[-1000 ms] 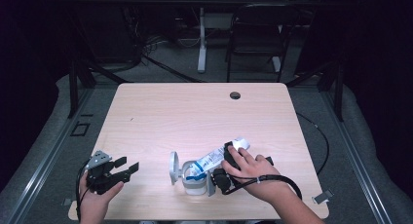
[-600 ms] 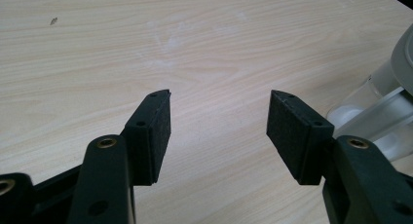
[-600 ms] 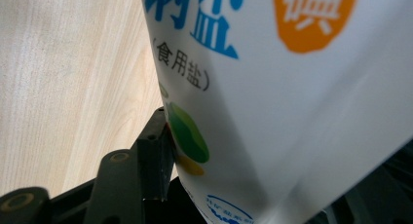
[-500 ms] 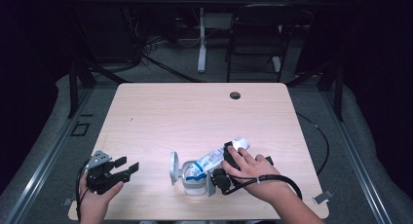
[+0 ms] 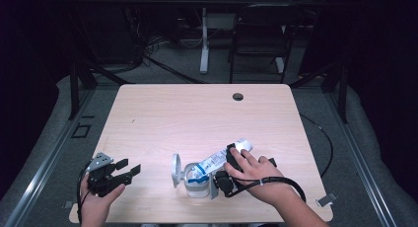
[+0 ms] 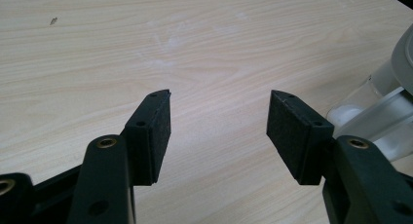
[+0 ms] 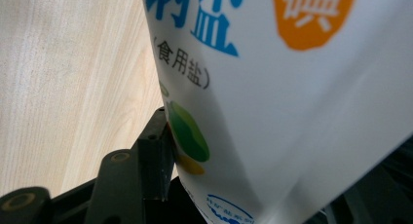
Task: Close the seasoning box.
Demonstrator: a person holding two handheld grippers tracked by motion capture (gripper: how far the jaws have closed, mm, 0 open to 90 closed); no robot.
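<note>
Right claw (image 5: 231, 160) grips the salt bag (image 5: 217, 160), tilted mouth-down over the glass jar (image 5: 196, 182) near the desk's (image 5: 197, 118) front edge, apparently pouring; next, probably righting the bag, while the left claw (image 5: 129, 169), left of the jar, gapes wide.

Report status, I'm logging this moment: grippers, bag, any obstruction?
Left gripper open, idle at table edge. Right gripper shut on salt bag, tipped over glass jar. Nothing obstructing.

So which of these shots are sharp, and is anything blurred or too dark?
High view: table evenly lit, surroundings nearly black. Left gripper view: pads and wood grain sharp, glass jar at the edge soft. Right gripper view: salt pouch so close its print blurs.
</note>
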